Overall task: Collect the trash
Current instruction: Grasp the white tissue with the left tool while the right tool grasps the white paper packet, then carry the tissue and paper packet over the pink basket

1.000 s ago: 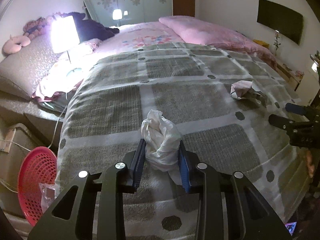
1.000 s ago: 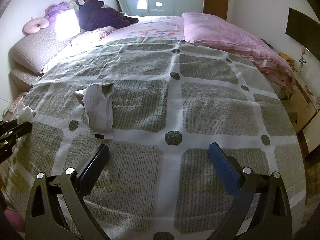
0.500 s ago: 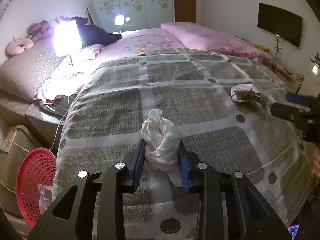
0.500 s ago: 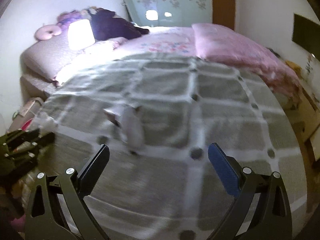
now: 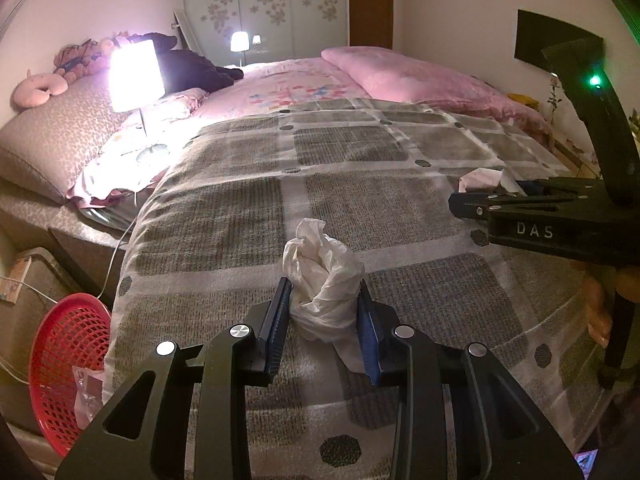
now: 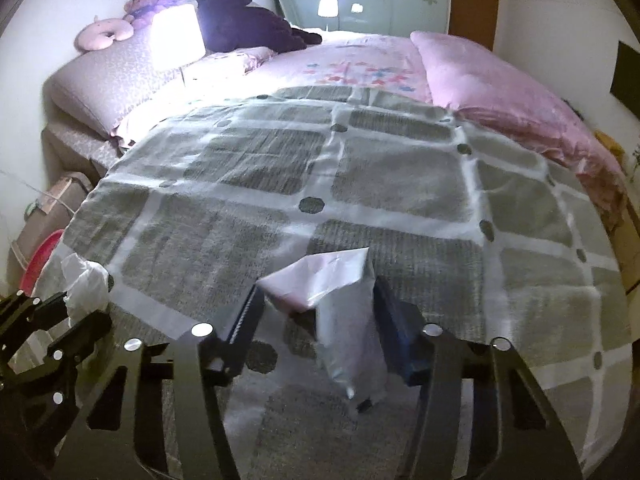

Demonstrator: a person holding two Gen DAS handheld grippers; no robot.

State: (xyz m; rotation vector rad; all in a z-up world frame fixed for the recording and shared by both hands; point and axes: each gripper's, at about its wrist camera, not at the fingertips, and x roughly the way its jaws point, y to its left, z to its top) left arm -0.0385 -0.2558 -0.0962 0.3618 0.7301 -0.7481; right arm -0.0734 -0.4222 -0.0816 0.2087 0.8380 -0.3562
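Observation:
My left gripper (image 5: 323, 312) is shut on a crumpled white tissue (image 5: 320, 276) just above the grey checked bedspread (image 5: 240, 208). The tissue also shows at the left edge of the right wrist view (image 6: 82, 284). My right gripper (image 6: 318, 316) is around a crumpled pale pink paper wrapper (image 6: 332, 284) on the bedspread; its jaws stand narrowed at both sides of the paper, and the blur hides whether they press it. In the left wrist view the right gripper (image 5: 520, 200) sits at the right, with the paper (image 5: 480, 180) beyond it.
A red mesh basket (image 5: 68, 364) with a clear wrapper in it stands on the floor left of the bed. A lit lamp (image 5: 136, 76), pillows, plush toys and a pink duvet (image 5: 420, 80) lie farther up the bed. A cable hangs at the bed's left edge.
My right gripper has swung left and forward to the pink paper and its jaws have narrowed around it. My left gripper has kept hold of the tissue and lifted slightly.

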